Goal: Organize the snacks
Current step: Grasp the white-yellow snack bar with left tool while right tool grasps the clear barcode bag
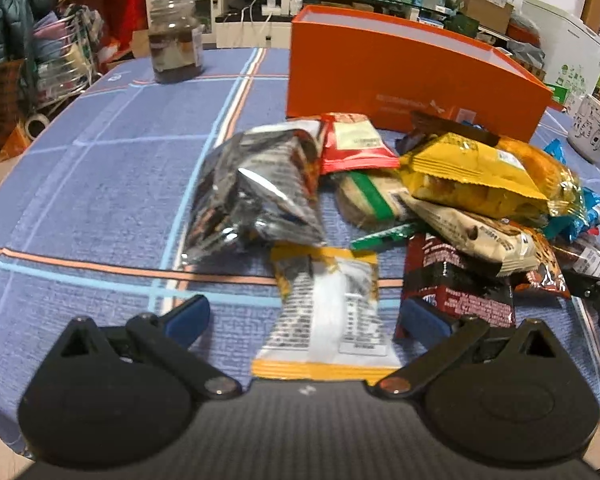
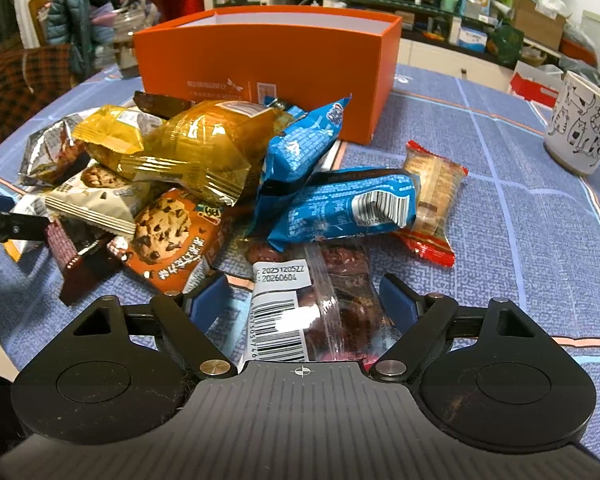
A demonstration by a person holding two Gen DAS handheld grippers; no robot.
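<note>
Blue tablecloth (image 1: 100,200): snack pile (image 2: 204,168) before orange box (image 2: 268,64)

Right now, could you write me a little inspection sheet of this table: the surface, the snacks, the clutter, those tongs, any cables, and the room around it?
Surface: blue woven tablecloth with pale and orange stripes.
Job's things: open orange cardboard box; in front of it a loose pile of wrapped snacks, among them a blue foil packet and a yellow-edged white packet.
Clutter: glass jar with dark contents; white mug with cat drawings.
Grippers: left tongs open around the yellow-edged packet; right tongs open around a clear barcoded bag of dark red snacks.
Cables: white cables at the far cabinet.
Surroundings: crowded shelves, cartons, green padded jacket.
</note>
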